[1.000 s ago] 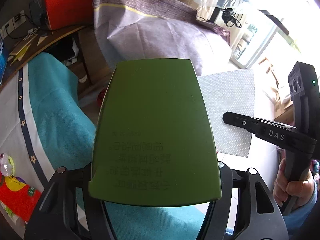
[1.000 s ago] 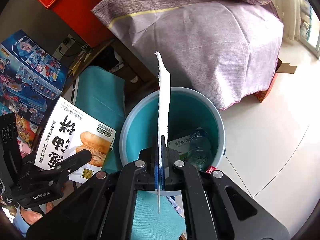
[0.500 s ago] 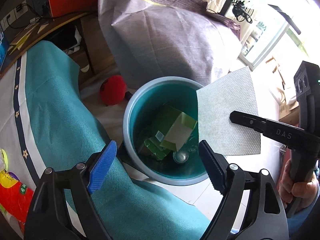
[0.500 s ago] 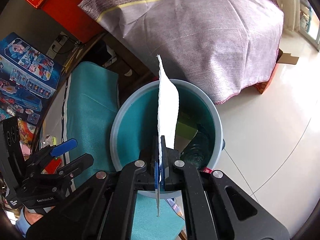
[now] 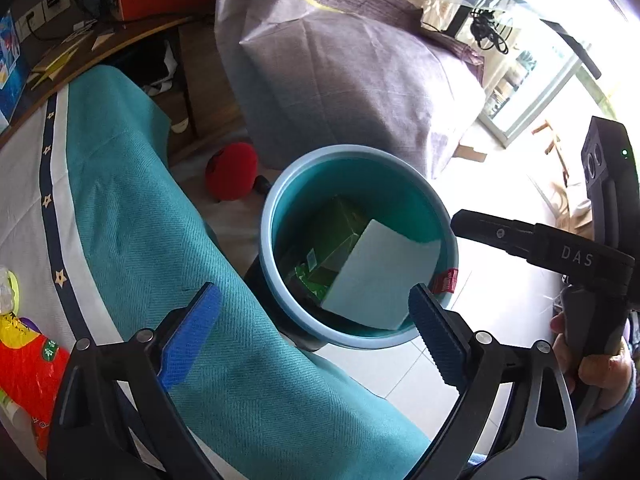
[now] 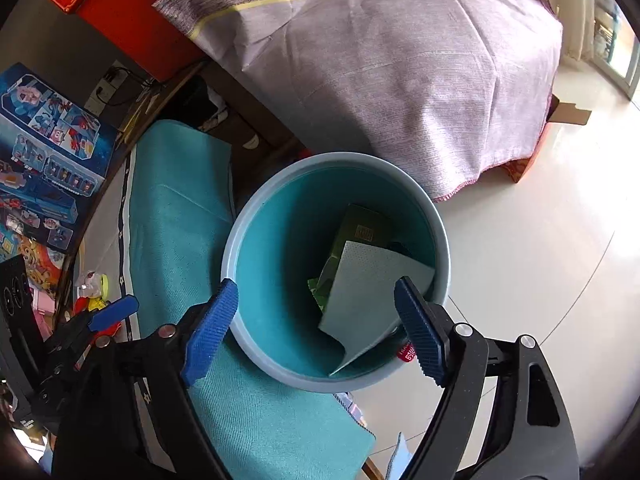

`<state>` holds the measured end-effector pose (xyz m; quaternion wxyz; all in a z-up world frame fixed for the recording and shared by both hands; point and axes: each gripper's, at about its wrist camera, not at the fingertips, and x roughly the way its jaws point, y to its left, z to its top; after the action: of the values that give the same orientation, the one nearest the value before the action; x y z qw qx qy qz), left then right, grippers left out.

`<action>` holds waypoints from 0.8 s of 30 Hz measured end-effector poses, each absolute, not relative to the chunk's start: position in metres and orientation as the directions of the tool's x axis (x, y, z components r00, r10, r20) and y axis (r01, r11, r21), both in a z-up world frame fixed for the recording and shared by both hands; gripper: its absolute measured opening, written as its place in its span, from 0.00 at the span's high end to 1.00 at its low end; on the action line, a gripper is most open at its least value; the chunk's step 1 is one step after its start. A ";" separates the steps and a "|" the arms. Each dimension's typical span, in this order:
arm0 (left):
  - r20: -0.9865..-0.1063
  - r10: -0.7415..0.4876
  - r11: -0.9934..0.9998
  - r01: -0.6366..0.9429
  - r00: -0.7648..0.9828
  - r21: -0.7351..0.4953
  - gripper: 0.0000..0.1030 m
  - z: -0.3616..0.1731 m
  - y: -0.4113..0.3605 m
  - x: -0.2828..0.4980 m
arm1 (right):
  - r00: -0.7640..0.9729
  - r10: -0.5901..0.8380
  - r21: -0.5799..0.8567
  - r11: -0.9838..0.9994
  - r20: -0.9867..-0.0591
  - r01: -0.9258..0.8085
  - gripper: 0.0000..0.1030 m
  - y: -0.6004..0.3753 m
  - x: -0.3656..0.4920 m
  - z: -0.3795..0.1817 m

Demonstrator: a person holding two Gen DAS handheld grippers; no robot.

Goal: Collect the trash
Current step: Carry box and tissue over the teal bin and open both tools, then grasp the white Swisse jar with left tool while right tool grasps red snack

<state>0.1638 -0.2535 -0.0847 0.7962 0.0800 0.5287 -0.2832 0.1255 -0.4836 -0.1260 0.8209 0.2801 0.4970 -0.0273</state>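
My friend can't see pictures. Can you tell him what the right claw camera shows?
An open right claw hangs over a blue bin that holds a white paper sheet lying on a green box. A teal tablecloth is beside the bin, on a shiny white floor.

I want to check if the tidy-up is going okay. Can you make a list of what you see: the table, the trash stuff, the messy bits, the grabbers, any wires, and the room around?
Surface: table under a teal cloth, bin beside its edge.
Job's things: blue bin on the floor holds a white sheet and a green box.
Clutter: red and yellow wrapper on the table; red ball on the floor.
Grippers: left gripper open, empty; right gripper open, empty, over the bin.
Cables: black cords by the window.
Surroundings: purple cover, toy box, white tile floor.
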 end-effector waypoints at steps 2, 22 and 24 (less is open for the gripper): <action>-0.885 -0.369 0.829 0.531 0.282 -0.177 0.08 -0.083 -0.249 0.162 | 0.492 0.229 0.426 0.839 -0.840 0.338 0.25 -0.482 0.124 -0.127; -0.851 -0.372 0.888 0.408 0.371 -0.210 0.07 -0.056 -0.147 0.137 | 0.443 0.276 0.412 0.878 -0.853 0.245 0.22 -0.392 0.132 -0.101; -0.843 -0.369 0.897 0.386 0.391 -0.213 0.07 -0.052 -0.127 0.133 | 0.438 0.284 0.410 0.884 -0.853 0.225 0.22 -0.378 0.134 -0.098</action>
<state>0.1325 -0.1273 -0.0515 0.8340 0.0087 0.5031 -0.2263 0.1340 -0.3781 -0.0983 0.8133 0.2403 0.5296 0.0182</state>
